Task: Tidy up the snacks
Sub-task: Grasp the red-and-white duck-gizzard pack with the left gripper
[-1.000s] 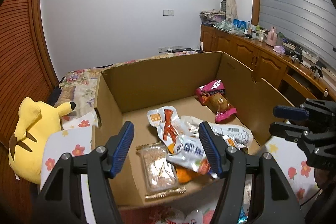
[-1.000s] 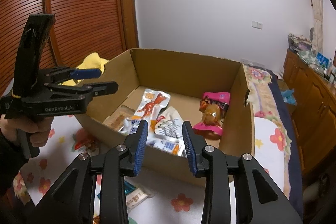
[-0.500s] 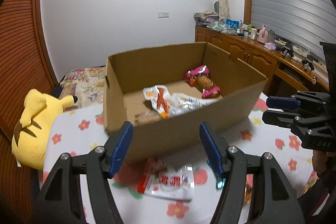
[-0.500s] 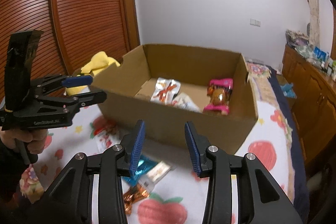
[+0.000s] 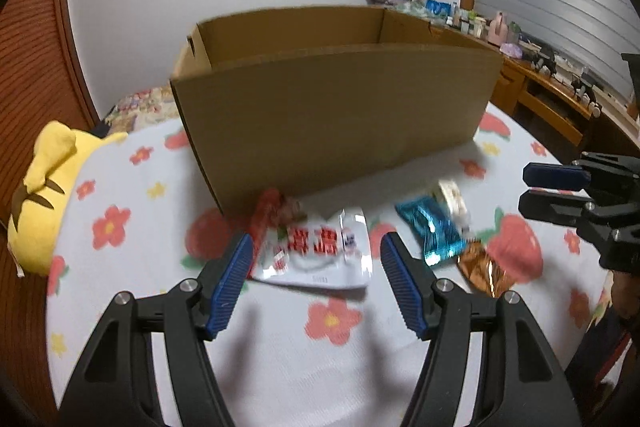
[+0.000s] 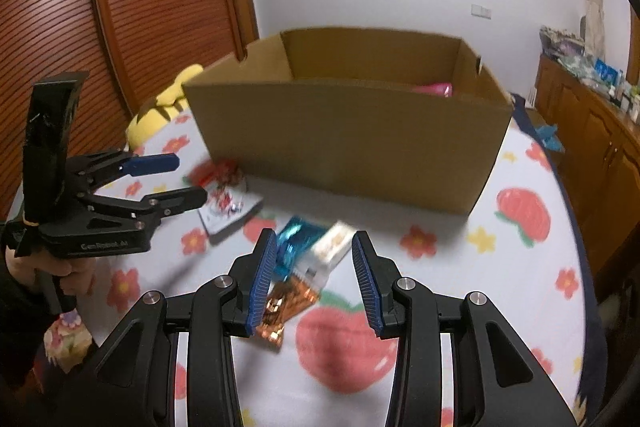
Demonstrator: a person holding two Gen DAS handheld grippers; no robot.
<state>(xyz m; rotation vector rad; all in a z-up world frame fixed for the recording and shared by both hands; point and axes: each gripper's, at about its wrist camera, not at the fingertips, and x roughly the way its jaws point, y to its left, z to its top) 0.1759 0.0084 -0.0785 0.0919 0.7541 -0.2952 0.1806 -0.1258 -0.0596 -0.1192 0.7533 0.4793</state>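
A white-and-red snack packet lies on the flowered cloth in front of the cardboard box. My left gripper hangs open above that packet, its pads clear of it. To its right lie a blue foil packet, a small white packet and a copper foil packet. My right gripper is open over the blue foil packet and the white packet, touching neither. The copper packet shows by its left finger. A pink packet peeks over the box wall.
A yellow plush toy lies at the cloth's left edge. Wooden cabinets with clutter run along the right wall, and a slatted wooden door stands at the left. A hand holds the left gripper.
Both grippers have drawn back from over the box and sunk toward the cloth. The box's inside is now mostly hidden and the loose packets in front have come into view. The right jaws stand slightly wider.
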